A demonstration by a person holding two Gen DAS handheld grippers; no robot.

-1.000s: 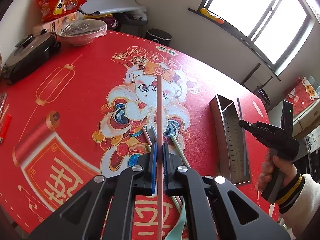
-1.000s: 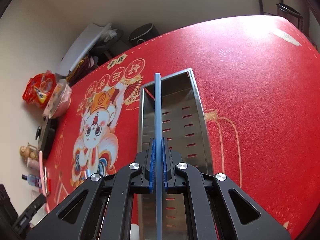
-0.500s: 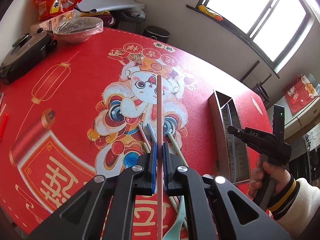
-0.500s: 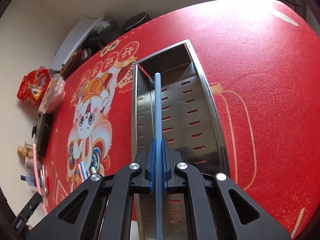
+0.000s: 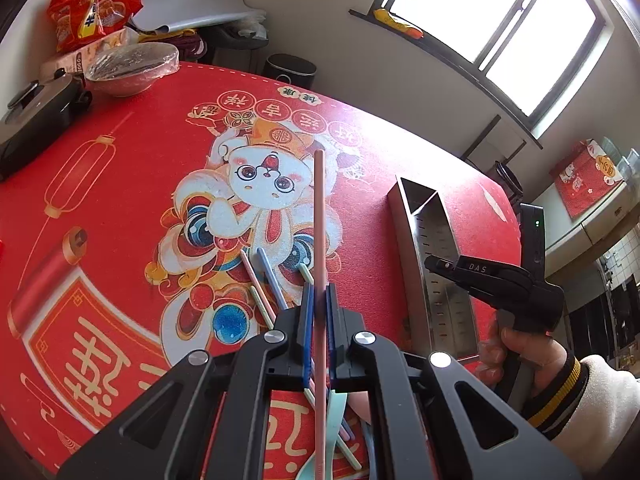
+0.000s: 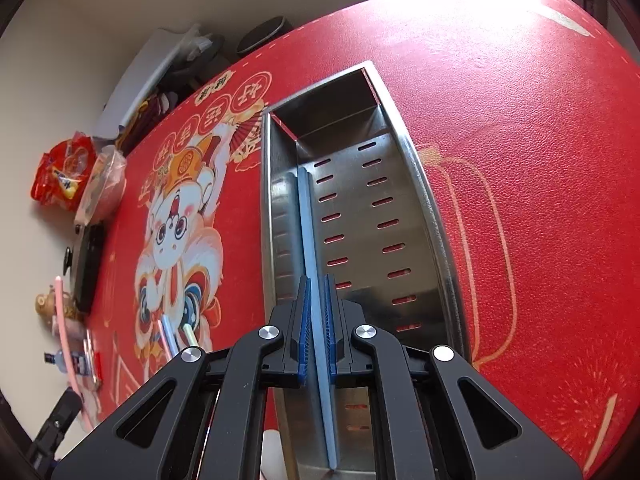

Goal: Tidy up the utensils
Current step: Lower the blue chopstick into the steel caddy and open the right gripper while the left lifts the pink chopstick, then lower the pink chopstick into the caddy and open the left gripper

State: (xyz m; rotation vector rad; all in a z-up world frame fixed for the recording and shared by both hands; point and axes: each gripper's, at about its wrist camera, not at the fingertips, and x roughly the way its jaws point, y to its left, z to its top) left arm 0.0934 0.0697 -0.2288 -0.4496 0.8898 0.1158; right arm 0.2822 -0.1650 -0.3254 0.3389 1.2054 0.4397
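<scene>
Blue plastic chopstick (image 6: 310,240), clamped in the right hand-held gripper (image 6: 316,312) over the perforated steel tray (image 6: 424,208), could bounce out if dropped tilted, while the left hand-held gripper (image 5: 318,312) pinches a pink chopstick (image 5: 319,220).

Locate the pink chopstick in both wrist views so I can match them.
Left wrist: the pink chopstick runs up the centre, between the left gripper pads.
Right wrist: it shows at the far left edge, thin and curved.
Shared landmark: the steel utensil tray, at right in the left view, at centre in the right view.
</scene>
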